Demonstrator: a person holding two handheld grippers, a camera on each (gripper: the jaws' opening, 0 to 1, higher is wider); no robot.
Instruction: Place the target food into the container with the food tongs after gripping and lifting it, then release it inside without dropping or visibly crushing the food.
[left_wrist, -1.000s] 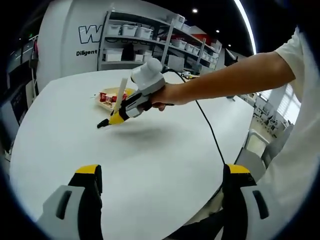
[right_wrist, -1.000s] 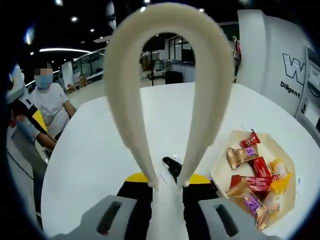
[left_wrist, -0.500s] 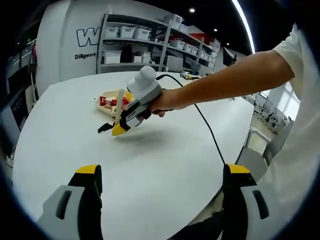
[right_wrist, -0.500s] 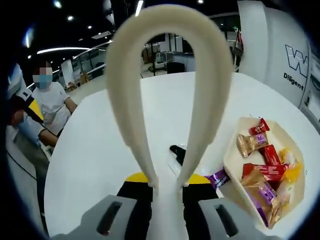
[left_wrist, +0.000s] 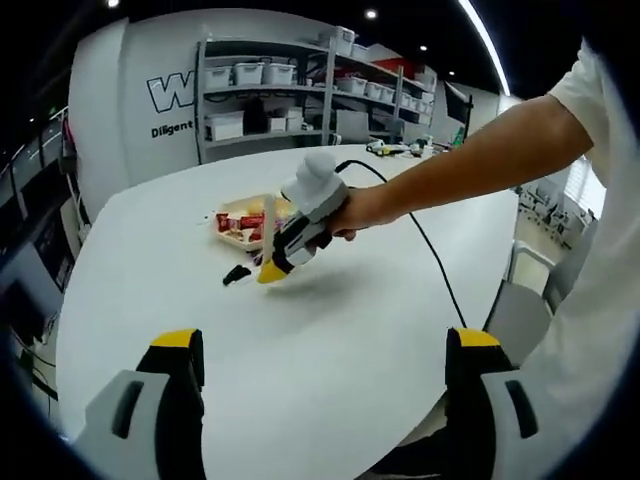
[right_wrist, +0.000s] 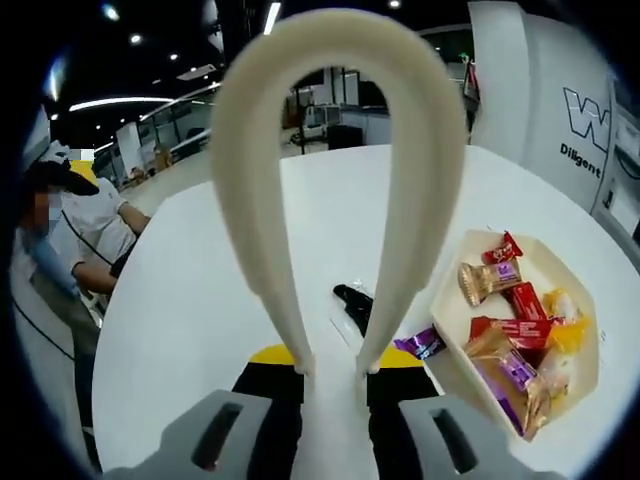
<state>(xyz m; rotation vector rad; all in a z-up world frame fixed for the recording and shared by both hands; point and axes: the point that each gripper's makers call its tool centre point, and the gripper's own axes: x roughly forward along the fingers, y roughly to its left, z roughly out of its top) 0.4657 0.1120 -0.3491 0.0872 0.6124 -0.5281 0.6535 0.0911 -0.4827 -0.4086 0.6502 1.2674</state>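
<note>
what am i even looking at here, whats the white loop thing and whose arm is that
No robot here: a person holds a hand tool in each hand, and a fisheye camera rides on each.

In the left gripper view, the grey and yellow posts at the bottom are the left tongs, open and empty. The bare arm across the white table is the person's own, holding the right tongs.

The right gripper view looks along those right tongs. The white loop is a pair of food tongs clamped between them, seen from the bent end.

On the table lie a pale tray of wrapped sweets, a purple sweet just outside it, and a small black object I cannot identify.
</note>
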